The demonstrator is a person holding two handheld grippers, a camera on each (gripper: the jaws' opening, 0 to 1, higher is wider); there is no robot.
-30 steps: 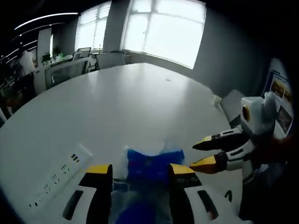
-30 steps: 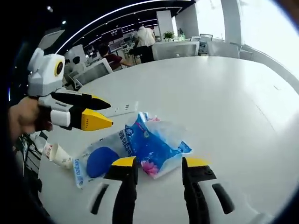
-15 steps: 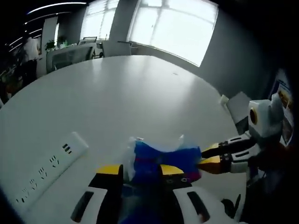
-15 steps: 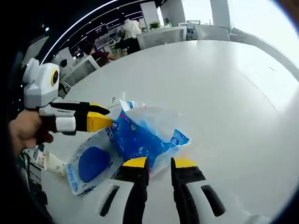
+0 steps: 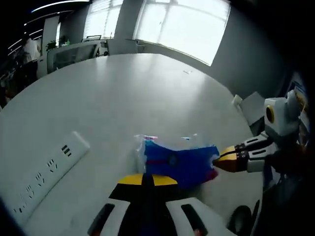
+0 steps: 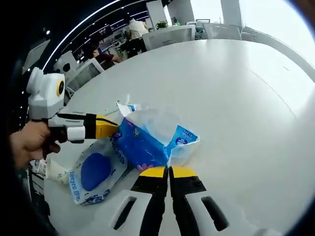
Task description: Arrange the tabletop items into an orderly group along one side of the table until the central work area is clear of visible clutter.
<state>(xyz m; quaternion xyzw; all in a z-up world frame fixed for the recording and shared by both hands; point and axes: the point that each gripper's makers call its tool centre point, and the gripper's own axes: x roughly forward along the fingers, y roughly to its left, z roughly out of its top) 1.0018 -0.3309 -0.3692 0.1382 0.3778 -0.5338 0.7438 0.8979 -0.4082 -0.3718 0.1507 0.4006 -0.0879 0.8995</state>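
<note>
Both grippers pinched shut on blue plastic bag (image 6: 142,147): left gripper (image 5: 142,180) one end, right gripper (image 6: 168,171) other. Step: pickup. Next: carry to table (image 6: 246,88) edge (likely lift together).

A blue plastic bag (image 6: 142,147) with white print is seen on a white table (image 6: 236,88); yellow tips are borne by both grippers.

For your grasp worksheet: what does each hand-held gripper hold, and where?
Both pinch the blue plastic bag: right hand-held gripper at its near edge, left hand-held gripper at its side.
</note>
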